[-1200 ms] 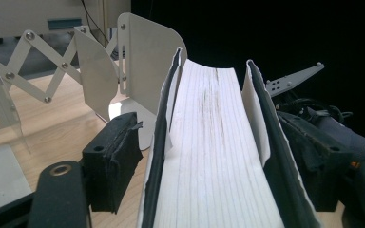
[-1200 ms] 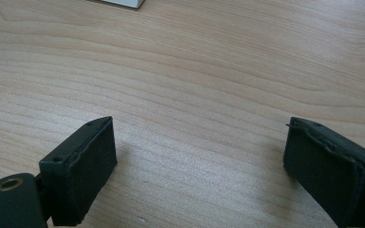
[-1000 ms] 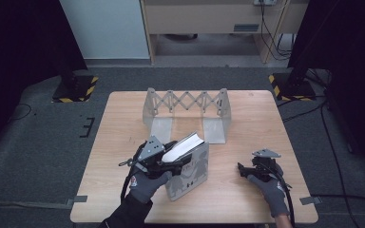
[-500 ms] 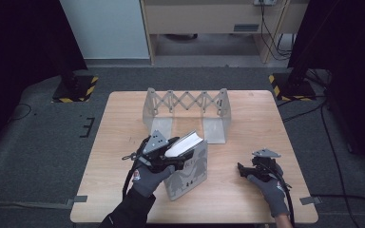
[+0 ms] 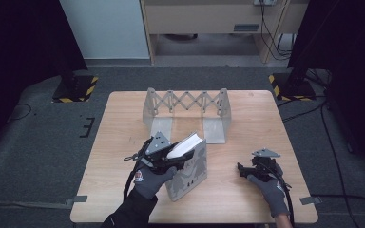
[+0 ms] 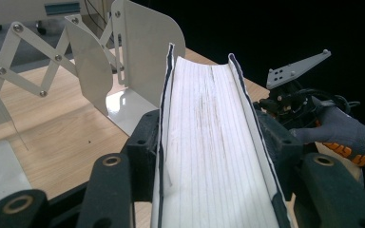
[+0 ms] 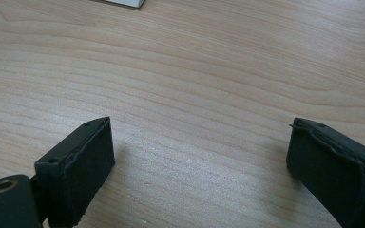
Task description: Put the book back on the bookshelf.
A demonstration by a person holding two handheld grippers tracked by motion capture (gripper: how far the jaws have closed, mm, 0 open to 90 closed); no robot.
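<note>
- One thick white-paged book (image 6: 209, 142), squeezed between the left gripper's (image 5: 168, 159) jaws, page edges up, long side pointing away over the wooden table (image 5: 247, 118)
- One white metal folding rack (image 5: 185, 111) behind
- Right gripper (image 7: 199, 161) jaws wide apart, holding nothing

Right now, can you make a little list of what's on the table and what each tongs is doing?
table: wooden table
rack: white metal folding book rack, standing at the back
book: book, page edges facing up
left tongs: left tongs shut on the book
right tongs: right tongs open, nothing between them, low over bare wood
</note>
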